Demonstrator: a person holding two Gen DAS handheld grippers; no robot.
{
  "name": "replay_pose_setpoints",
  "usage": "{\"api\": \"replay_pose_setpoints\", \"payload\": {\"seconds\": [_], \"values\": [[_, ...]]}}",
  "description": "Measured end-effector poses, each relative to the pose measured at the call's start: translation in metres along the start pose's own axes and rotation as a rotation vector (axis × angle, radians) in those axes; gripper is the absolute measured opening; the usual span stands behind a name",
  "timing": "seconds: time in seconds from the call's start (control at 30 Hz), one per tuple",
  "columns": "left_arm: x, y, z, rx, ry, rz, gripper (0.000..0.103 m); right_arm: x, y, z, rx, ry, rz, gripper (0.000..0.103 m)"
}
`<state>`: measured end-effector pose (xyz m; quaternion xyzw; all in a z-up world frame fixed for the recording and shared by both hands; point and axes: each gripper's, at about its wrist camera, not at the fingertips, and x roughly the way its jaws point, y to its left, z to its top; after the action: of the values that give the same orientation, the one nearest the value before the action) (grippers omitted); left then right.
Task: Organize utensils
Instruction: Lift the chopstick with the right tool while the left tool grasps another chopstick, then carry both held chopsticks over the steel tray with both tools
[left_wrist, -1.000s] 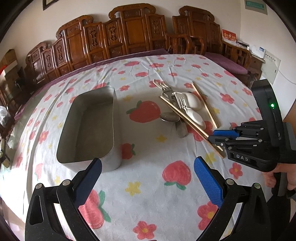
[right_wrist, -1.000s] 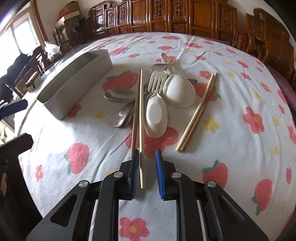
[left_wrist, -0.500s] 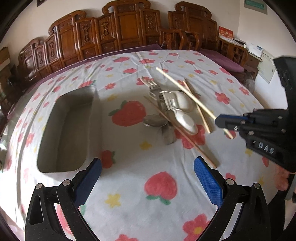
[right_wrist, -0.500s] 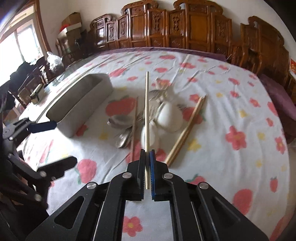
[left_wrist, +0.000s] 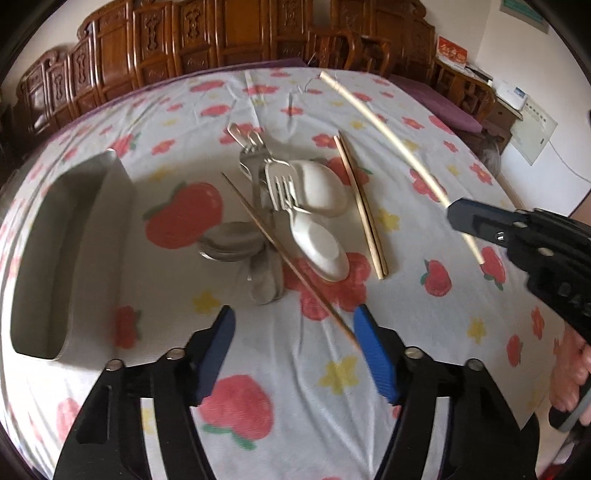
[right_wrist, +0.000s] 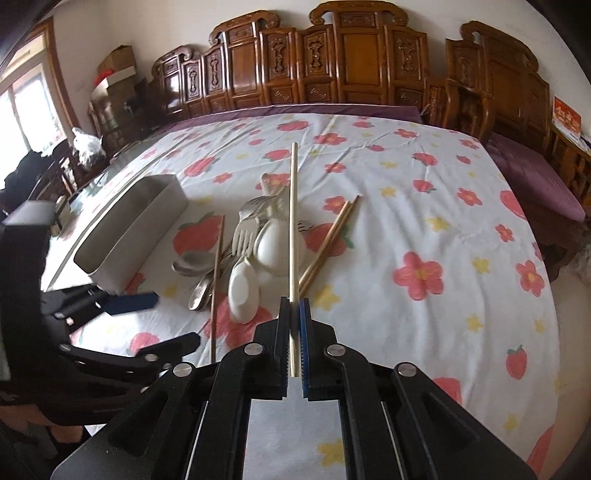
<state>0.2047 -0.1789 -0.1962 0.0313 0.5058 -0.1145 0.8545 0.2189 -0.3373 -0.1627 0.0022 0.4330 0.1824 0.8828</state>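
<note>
My left gripper (left_wrist: 294, 328) hovers low over the flowered cloth, its jaws closing. The near tip of a dark chopstick (left_wrist: 280, 254) lies between them, close to the right finger, and the pads are off it. My right gripper (right_wrist: 294, 314) is shut on a pale chopstick (right_wrist: 293, 221) held up off the table, also seen from the left wrist as the pale chopstick (left_wrist: 388, 129). The pile holds two white ceramic spoons (left_wrist: 319, 242), a fork (left_wrist: 280, 184), metal spoons (left_wrist: 229, 243) and a pair of wooden chopsticks (left_wrist: 360, 206). A metal container (left_wrist: 114, 258) stands empty on the left.
Carved wooden chairs (right_wrist: 332, 66) line the table's far side. A purple cushion (right_wrist: 535, 177) sits beyond the right edge. A person's hand (left_wrist: 569, 376) grips the right tool's handle. The left gripper (right_wrist: 159, 321) shows at the left of the right wrist view.
The right gripper shut on the pale chopstick and raised it off the table. The left gripper moved in toward the pile, and its jaws narrowed around the dark chopstick's near tip.
</note>
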Motion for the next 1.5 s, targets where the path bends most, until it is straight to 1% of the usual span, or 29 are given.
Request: {"api": "replay_pose_setpoints", "payload": {"seconds": [0.13,0.17,0.2,0.23,0.27,0.3,0.33,0.47,0.5,0.53,0.77,0.87,1.23,1.37,1.5], "values": [[0.013,-0.007,0.002,-0.033,0.024,-0.004,0.045,-0.004,-0.006,0.003,0.02,-0.015,0.003,0.006],[0.017,-0.008,0.002,-0.048,0.037,-0.003,0.043,-0.005,-0.008,0.004,0.027,-0.017,0.005,0.006],[0.02,-0.008,0.002,-0.063,0.048,-0.004,0.039,-0.005,-0.009,0.004,0.031,-0.018,0.006,0.006],[0.022,-0.008,0.004,-0.07,0.046,0.002,0.038,-0.005,-0.01,0.004,0.035,-0.018,0.005,0.006],[0.021,-0.009,0.005,-0.07,0.038,0.008,0.036,-0.005,-0.011,0.004,0.037,-0.017,0.005,0.006],[0.023,-0.011,0.005,-0.067,0.041,0.011,0.031,-0.005,-0.012,0.004,0.04,-0.016,0.006,0.006],[0.023,-0.012,0.005,-0.064,0.04,0.023,0.028,-0.005,-0.013,0.004,0.043,-0.014,0.002,0.006],[0.024,-0.016,0.005,-0.049,0.043,0.059,0.022,-0.004,-0.016,0.003,0.054,-0.006,-0.01,0.006],[0.023,-0.016,0.004,-0.048,0.045,0.062,0.018,-0.003,-0.016,0.003,0.055,-0.003,-0.015,0.006],[0.023,-0.015,0.004,-0.047,0.049,0.063,0.012,-0.003,-0.017,0.003,0.056,-0.001,-0.017,0.006],[0.016,0.008,-0.004,-0.087,0.079,0.019,0.005,-0.002,-0.011,0.003,0.037,0.002,-0.023,0.006],[0.01,0.019,-0.009,-0.106,0.076,0.005,0.004,0.0,-0.008,0.002,0.03,0.008,-0.019,0.006],[-0.027,0.05,-0.018,-0.096,-0.004,0.01,0.004,0.004,0.024,0.0,-0.022,0.024,0.009,0.006],[-0.047,0.063,-0.014,-0.088,-0.049,0.022,0.004,0.004,0.04,0.002,-0.037,0.019,0.021,0.006],[-0.065,0.081,-0.006,-0.094,-0.09,0.025,0.004,0.005,0.061,0.009,-0.022,0.003,0.048,0.006]]}}
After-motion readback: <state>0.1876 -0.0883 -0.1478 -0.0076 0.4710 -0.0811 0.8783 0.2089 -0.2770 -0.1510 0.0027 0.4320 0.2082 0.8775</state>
